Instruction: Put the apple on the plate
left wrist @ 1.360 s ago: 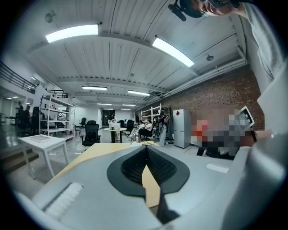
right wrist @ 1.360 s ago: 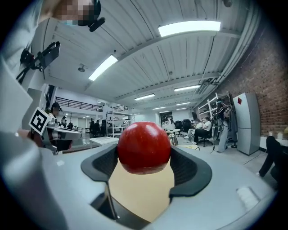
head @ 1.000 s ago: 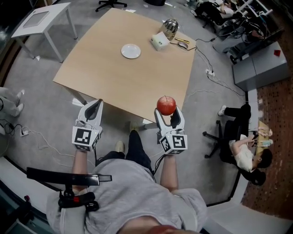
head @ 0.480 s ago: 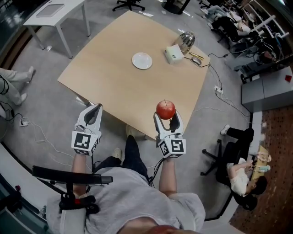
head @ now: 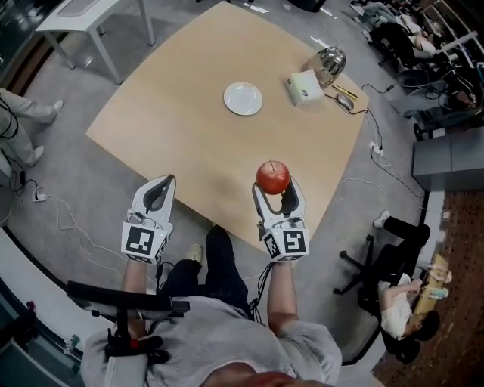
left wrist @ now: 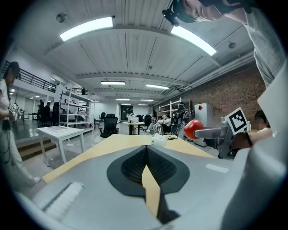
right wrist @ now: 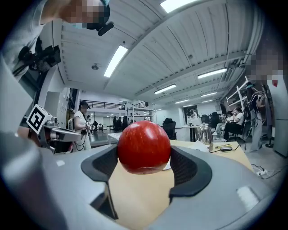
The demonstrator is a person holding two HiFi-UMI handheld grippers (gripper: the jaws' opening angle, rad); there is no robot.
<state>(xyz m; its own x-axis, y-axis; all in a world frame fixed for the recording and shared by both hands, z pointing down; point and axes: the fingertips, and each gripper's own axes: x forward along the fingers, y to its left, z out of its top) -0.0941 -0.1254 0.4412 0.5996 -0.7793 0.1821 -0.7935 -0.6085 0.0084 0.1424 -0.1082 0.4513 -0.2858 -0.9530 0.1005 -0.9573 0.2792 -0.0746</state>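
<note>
A red apple [head: 273,176] is held between the jaws of my right gripper [head: 274,185], above the near edge of the wooden table [head: 189,143]. The right gripper view shows the apple [right wrist: 144,147] clamped between both dark pads. A small white plate [head: 243,98] lies far ahead on the table, toward its far side. My left gripper [head: 156,193] hangs at the table's near left edge, jaws shut with nothing in them. In the left gripper view the left gripper [left wrist: 146,165] points along the tabletop, and the apple [left wrist: 193,129] shows at the right.
A white box [head: 304,88], a shiny metal kettle [head: 328,63] and small items lie at the table's far right corner. A white side table [head: 83,11] stands far left. Cables and an office chair [head: 382,261] are on the floor at right; people sit beyond.
Both grippers and the view have advanced toward the table; the right gripper with the apple now hangs over the table's near edge. The grip has not changed.
</note>
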